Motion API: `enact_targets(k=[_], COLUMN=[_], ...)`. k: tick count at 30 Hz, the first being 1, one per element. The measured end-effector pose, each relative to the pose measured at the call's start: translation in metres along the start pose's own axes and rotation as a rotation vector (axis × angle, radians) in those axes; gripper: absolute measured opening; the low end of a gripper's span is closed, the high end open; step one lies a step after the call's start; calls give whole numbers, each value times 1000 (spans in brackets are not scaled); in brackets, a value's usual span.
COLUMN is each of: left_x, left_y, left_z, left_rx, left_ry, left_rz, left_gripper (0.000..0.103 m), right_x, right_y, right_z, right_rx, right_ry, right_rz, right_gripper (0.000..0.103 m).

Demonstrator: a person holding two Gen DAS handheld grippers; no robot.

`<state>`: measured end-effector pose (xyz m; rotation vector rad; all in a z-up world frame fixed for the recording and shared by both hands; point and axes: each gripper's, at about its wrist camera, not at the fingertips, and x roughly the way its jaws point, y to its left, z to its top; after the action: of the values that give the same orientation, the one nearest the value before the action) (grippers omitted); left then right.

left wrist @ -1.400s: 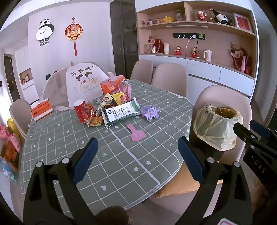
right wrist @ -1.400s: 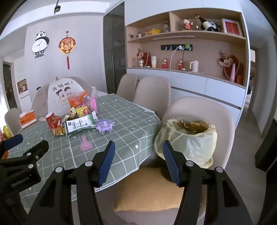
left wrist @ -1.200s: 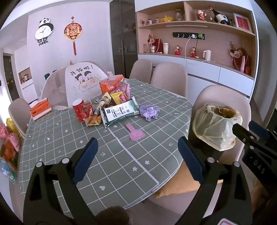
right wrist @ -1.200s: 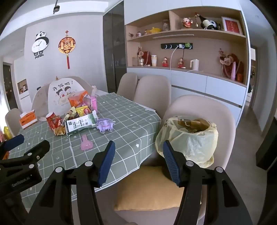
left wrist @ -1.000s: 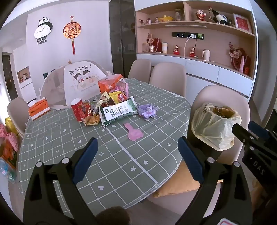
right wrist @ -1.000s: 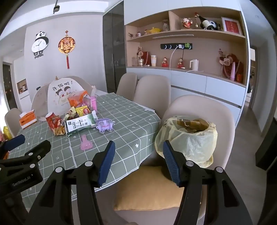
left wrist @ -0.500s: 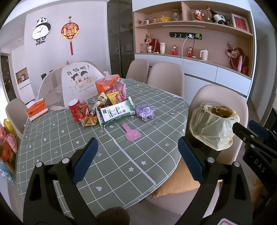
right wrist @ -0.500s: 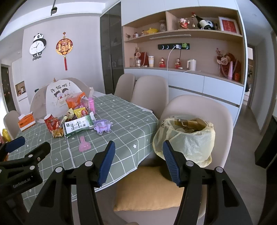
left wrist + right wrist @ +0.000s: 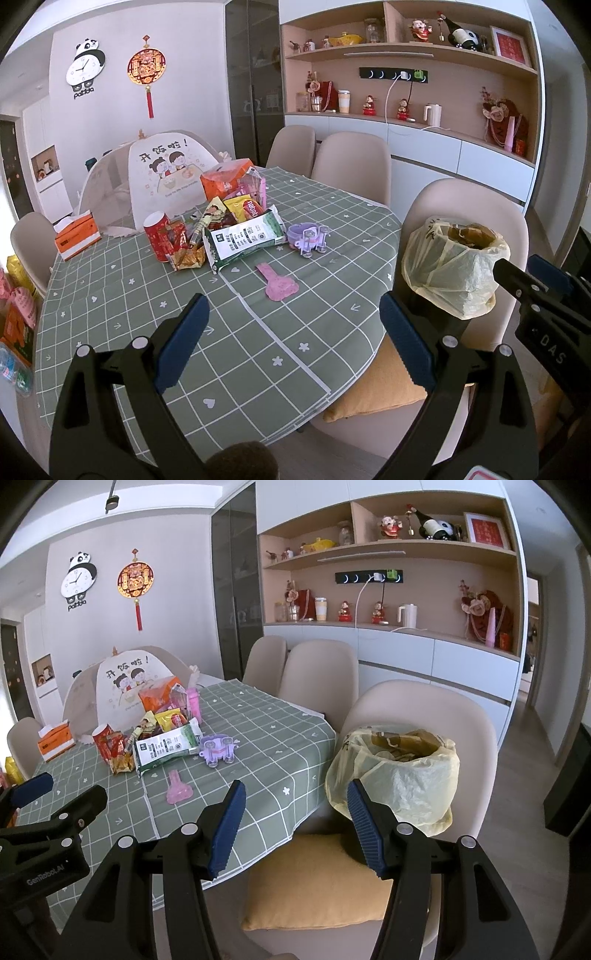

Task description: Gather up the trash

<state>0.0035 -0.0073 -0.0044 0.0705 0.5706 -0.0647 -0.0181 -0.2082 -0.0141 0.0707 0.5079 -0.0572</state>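
— two grippers, both with jaws wide apart and nothing in them. has anything changed this last second or so?

— barely. the left gripper [image 9: 291, 332] has drifted back a touch; the green checked tablecloth [image 9: 122, 291] shows a little more of itself than a moment ago. the right gripper [image 9: 295, 823] hangs much where it was, over the chair's mustard yellow cushion [image 9: 317, 882].

— and the trash?

— untouched. the heap of crinkled snack wrappers [image 9: 229, 229] sits mid-table beside the red drink can [image 9: 157, 236], well apart from both grippers. the pale yellow plastic-lined bin [image 9: 399, 771] waits on the beige chair, just beyond the right jaws.

— so nothing collected yet?

— i'd say so; the reach toward the pile hasn't begun.
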Motion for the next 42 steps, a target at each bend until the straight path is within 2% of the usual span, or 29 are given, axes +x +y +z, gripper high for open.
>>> enact_targets(k=[42], left_x=[3], left_y=[-1], left_z=[-2], left_rx=[-2], left_ry=[4], left_rz=[1], left_gripper=[89], right_x=[10], right_y=[-4], right_z=[-3], right_rx=[10], right_ry=[25], right_rz=[3], right_gripper=[54])
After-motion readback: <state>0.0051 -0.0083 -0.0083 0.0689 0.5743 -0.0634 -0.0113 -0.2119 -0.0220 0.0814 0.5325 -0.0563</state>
